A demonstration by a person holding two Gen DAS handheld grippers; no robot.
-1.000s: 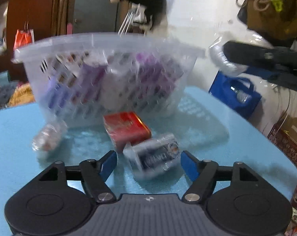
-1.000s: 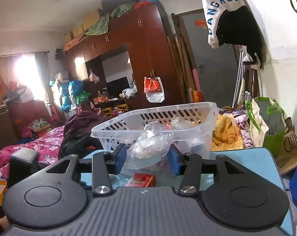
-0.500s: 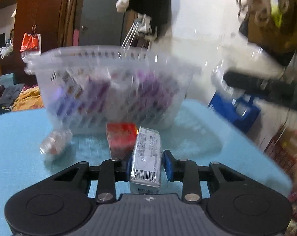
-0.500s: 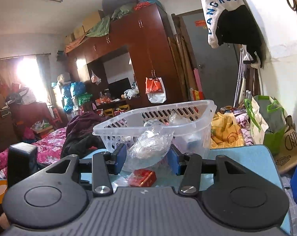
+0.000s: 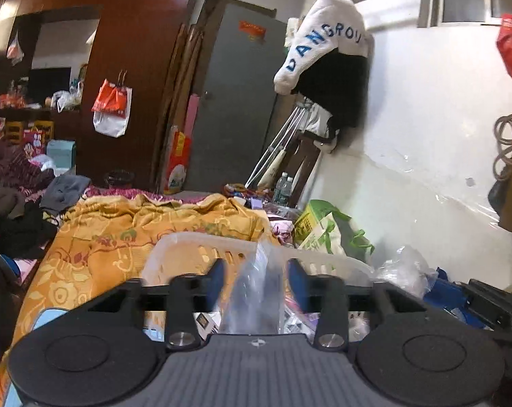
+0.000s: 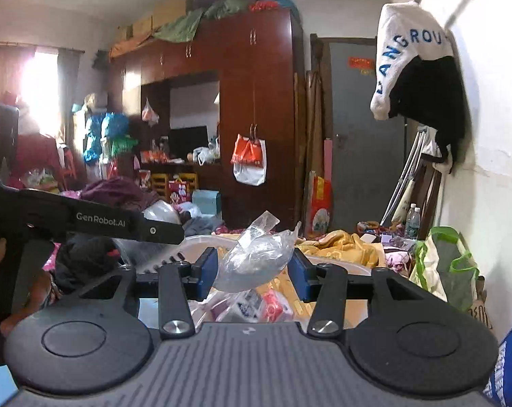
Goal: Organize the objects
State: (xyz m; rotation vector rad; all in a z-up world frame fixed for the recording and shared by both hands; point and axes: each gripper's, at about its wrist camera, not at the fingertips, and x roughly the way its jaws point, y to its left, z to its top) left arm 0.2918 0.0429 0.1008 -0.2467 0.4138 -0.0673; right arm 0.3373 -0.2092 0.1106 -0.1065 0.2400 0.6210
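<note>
My left gripper [image 5: 256,279] is held above the clear plastic basket [image 5: 201,242]. A silver-and-dark packet [image 5: 256,291] stands blurred between its blue pads, which stand a little wider than the packet; whether they still hold it is unclear. My right gripper [image 6: 252,266] is shut on a crumpled clear plastic bag [image 6: 256,254] and holds it over the basket [image 6: 201,239], where several small packets [image 6: 256,305] lie. The left gripper's black body [image 6: 96,222] shows at the left in the right wrist view. The right gripper's bag [image 5: 405,269] shows at the right in the left wrist view.
A yellow patterned blanket [image 5: 137,224] lies beyond the basket. A green and white shopping bag [image 6: 442,264] stands by the white wall at right. A blue bag [image 5: 452,291] sits low right. Wardrobe [image 6: 256,101] and grey door [image 6: 364,135] stand at the back.
My left gripper closed on the packet on the blue table, lifted it up over the basket, and its pads have now spread. My right gripper moved over the basket with the bag.
</note>
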